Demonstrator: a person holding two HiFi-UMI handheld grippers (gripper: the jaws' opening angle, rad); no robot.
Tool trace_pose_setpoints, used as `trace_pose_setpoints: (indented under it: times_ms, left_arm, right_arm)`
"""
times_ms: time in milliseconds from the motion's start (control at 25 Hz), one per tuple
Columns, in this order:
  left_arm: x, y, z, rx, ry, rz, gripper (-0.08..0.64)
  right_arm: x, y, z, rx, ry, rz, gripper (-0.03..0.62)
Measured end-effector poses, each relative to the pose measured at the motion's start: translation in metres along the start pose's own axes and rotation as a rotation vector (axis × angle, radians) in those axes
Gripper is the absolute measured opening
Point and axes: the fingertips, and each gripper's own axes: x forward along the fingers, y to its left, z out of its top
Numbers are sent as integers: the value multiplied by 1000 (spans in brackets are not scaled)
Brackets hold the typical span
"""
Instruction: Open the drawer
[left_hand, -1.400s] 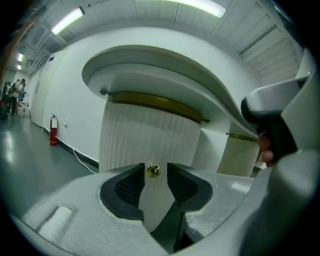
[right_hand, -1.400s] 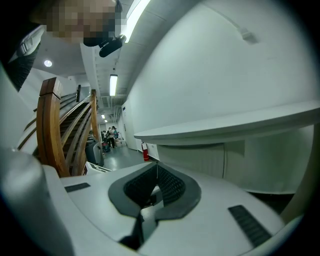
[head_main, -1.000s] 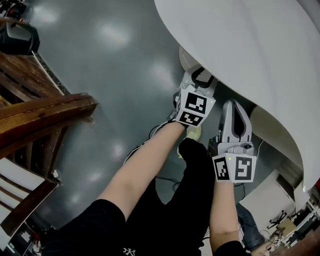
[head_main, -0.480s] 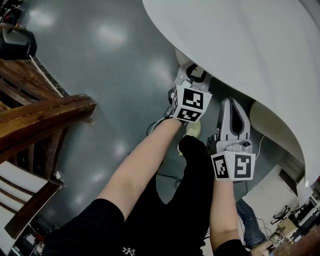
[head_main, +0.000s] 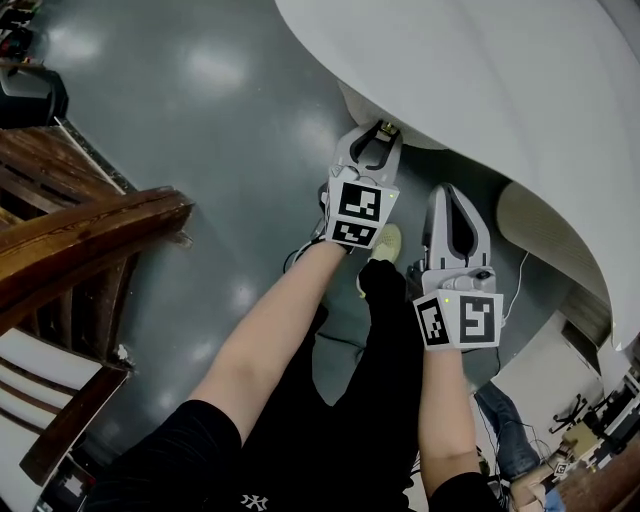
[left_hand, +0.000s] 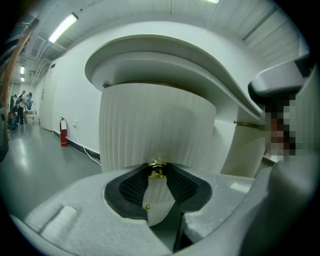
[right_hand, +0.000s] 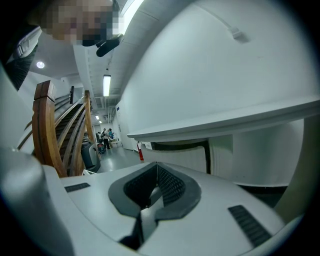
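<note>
The drawer's rounded, ribbed white front (head_main: 365, 112) (left_hand: 160, 125) sits under the curved white desk top (head_main: 480, 70) (left_hand: 165, 55). On it is a small gold knob (head_main: 383, 127) (left_hand: 157, 170). My left gripper (head_main: 378, 135) (left_hand: 157, 172) reaches in under the desk edge, its dark pads shut on that knob. To its right my right gripper (head_main: 447, 190) (right_hand: 156, 165) hangs below the desk top (right_hand: 215, 75). Its jaw tips meet with nothing between them, and it touches nothing.
A second ribbed white pedestal (head_main: 540, 235) (left_hand: 247, 150) stands to the right. Dark wooden furniture (head_main: 80, 230) (right_hand: 47, 130) fills the left. My legs and a shoe (head_main: 385, 245) are below the grippers on the grey floor. A white box (head_main: 540, 390) sits at bottom right. A fire extinguisher (left_hand: 63, 132) stands by the far wall.
My left gripper has drawn back from under the desk edge toward me with the knob in its tips. More of the drawer's rounded front shows. The right gripper has barely moved.
</note>
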Motion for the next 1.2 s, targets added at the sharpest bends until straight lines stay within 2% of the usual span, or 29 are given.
trace_pose_setpoints:
  times_ms: [560,1200]
  left_arm:
    - [-75,-4,-39,22,84,-49,118]
    - [-157,-8,-82,15,181,-62,115]
  right_arm:
    - [-33,50,-11,32,35,-20,15]
    - [-71,91,-22,60,71,-31,15]
